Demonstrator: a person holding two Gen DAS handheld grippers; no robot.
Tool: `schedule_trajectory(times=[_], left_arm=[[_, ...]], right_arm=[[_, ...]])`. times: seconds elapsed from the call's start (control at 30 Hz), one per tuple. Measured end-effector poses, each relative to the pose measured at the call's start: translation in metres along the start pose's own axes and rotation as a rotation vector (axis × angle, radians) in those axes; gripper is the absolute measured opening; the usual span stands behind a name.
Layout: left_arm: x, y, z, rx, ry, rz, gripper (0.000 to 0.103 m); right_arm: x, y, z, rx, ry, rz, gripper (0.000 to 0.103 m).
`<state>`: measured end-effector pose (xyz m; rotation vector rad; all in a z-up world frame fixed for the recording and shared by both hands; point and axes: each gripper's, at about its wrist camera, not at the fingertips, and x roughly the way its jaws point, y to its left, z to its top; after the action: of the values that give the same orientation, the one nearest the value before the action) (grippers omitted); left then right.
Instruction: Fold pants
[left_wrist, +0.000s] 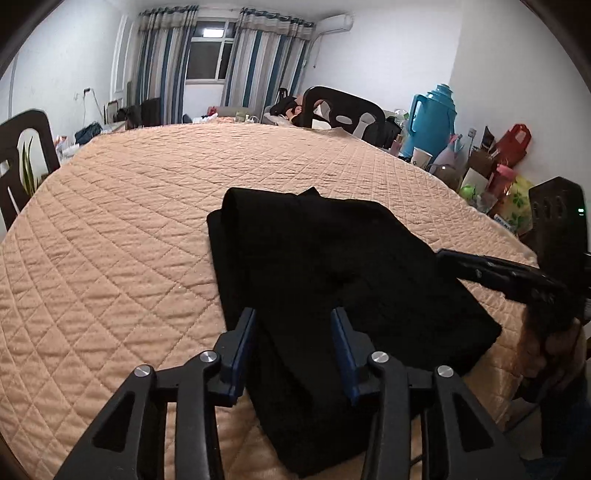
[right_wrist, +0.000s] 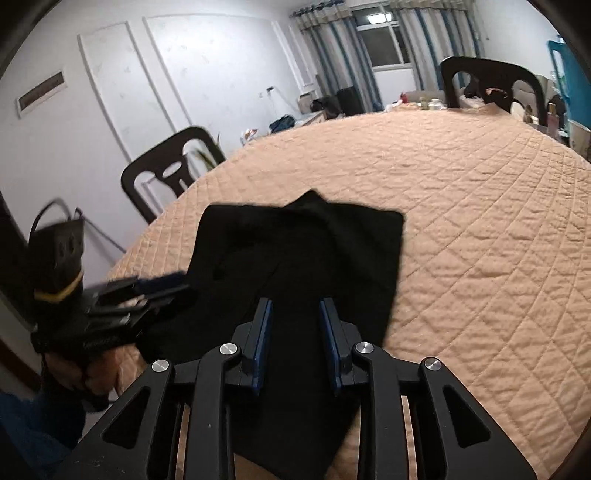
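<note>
A quilted peach cover (left_wrist: 110, 229) spreads over the broad worktop, giving the cloth a flat bed to be folded on. Near the front edge lie the black pants (left_wrist: 332, 266), already doubled into a thick, roughly square bundle, one end trailing toward the person. The left tongs (left_wrist: 293, 325) hang just over that near end, blue pads apart, nothing between them; the right tongs (right_wrist: 295, 314) hover likewise, parted and empty, seemingly poised for a last fold or a smoothing press.
</note>
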<state>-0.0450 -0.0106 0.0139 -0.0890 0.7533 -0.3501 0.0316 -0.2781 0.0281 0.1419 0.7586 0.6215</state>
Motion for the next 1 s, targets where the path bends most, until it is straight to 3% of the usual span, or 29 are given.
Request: schedule_trajectory(times=[0.17, 0.33, 0.43, 0.53, 0.73, 1.0], left_arm=[[0.001, 0.001, 0.011, 0.000, 0.004, 0.010, 0.042], [0.007, -0.005, 0.040, 0.024, -0.053, 0.015, 0.042], [0.020, -0.007, 0.054, 0.045, -0.044, -0.009, 0.042], [0.045, -0.004, 0.054, 0.043, 0.029, 0.017, 0.042], [0.039, -0.002, 0.049, 0.058, 0.017, 0.044, 0.042], [0.012, -0.003, 0.035, 0.044, -0.020, 0.033, 0.042]], right_arm=[[0.001, -0.012, 0.014, 0.023, -0.023, -0.053, 0.027], [0.013, -0.015, 0.031, -0.003, -0.023, -0.075, 0.027], [0.030, -0.017, 0.040, -0.027, 0.031, -0.123, 0.027], [0.053, -0.030, 0.041, 0.027, 0.113, -0.151, 0.027], [0.040, -0.041, 0.040, 0.083, 0.068, -0.177, 0.027], [0.005, -0.015, 0.023, 0.004, -0.002, -0.144, 0.027]])
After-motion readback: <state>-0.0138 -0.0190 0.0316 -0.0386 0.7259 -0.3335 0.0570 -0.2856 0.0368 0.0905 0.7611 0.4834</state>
